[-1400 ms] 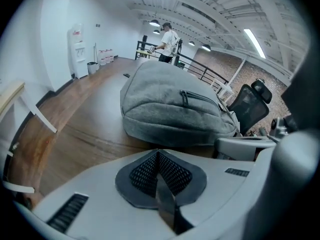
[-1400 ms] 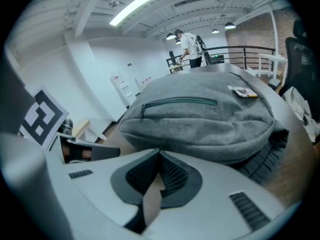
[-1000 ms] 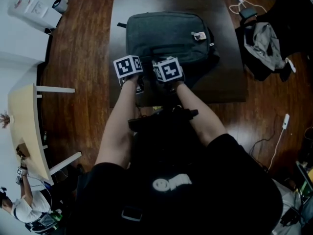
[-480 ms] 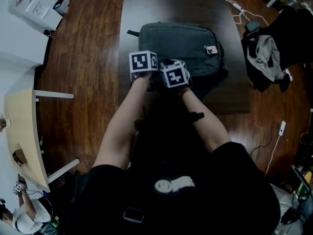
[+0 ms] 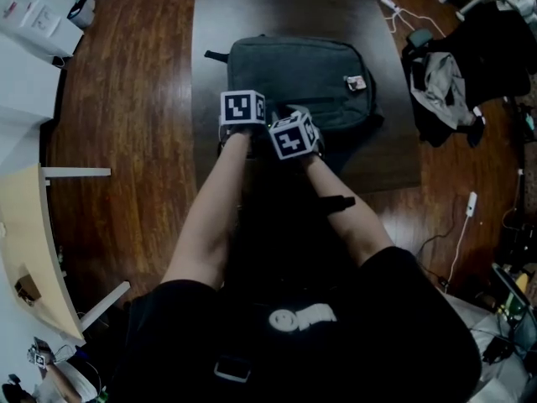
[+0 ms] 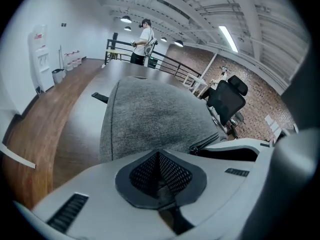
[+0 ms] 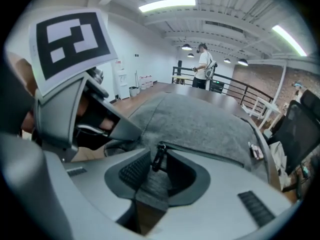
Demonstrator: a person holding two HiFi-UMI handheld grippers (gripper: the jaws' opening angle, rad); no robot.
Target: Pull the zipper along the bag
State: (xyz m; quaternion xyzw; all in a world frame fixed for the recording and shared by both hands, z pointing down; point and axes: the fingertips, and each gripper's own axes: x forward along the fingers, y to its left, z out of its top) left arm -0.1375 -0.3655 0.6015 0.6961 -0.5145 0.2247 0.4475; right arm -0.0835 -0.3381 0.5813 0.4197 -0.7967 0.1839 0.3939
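The brown wood floor (image 5: 134,99) goes all around. A long dark tabletop (image 5: 294,7) stands on it. A person in a black shirt (image 5: 302,326) leans over the near end with both bare arms held out. To the right, a black chair (image 5: 445,82) with clothes piled on it stands on the floor.

A grey backpack (image 5: 302,70) lies flat on the tabletop, just in front of the arms. Both tools sit side by side on its near part, close together. Each one has a cube with black and white squares on top.

The left tool (image 6: 159,156) has its tips pressed together. A bit of the backpack's grey cloth shows pinched between its pads (image 6: 175,171).

The right tool (image 7: 161,166) is spread wide, and it has just been closing a little. Grey cloth from the backpack fills the gap between its pads.

The zipper (image 7: 210,154) runs as a dark line across the backpack, off to the right. The small black zipper pull (image 7: 158,159) hangs down between the right tool's pads, nearer the left pad. The pads do not squeeze it.

A tiny tag (image 5: 357,82) sits on the backpack's far right corner.
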